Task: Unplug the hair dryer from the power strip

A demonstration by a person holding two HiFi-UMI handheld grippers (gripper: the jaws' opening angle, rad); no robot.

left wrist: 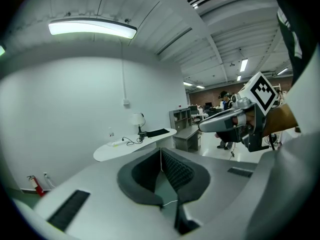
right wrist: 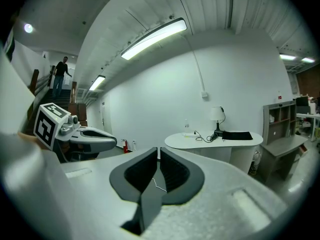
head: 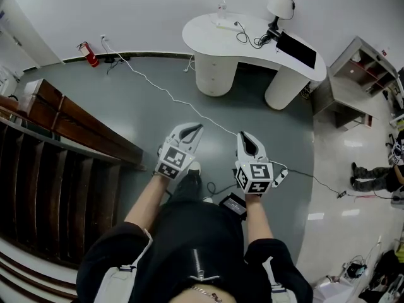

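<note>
**A:** The room has a grey floor (head: 145,112) and a plain white wall. A white curved bench (head: 208,33) stands well ahead of both grippers. Where is the hair dryer?

**B:** On that bench, as far as one can see. A white power strip (head: 225,24) lies on the side of the bench farther from the grippers. A black cable (head: 247,38) runs from it in loops toward a dark shape (head: 270,36) at the foot of the lamp (head: 280,5). That shape is probably the hair dryer, but it is too small to be sure.

**A:** And the grippers?

**B:** The left gripper (head: 193,129) and the right gripper (head: 247,135) are side by side. Both have the jaws pressed together, with nothing between them. They point toward the bench and are well apart from it.

**A:** How will the plug handle?

**B:** Most likely it is small and hard and sits tight in its socket. The cable is soft, so pulling on it would only bend it or let it slip. It is better to grip the plug body itself. The strip looks light and may lift with the plug, so the other gripper should press it down.
</note>
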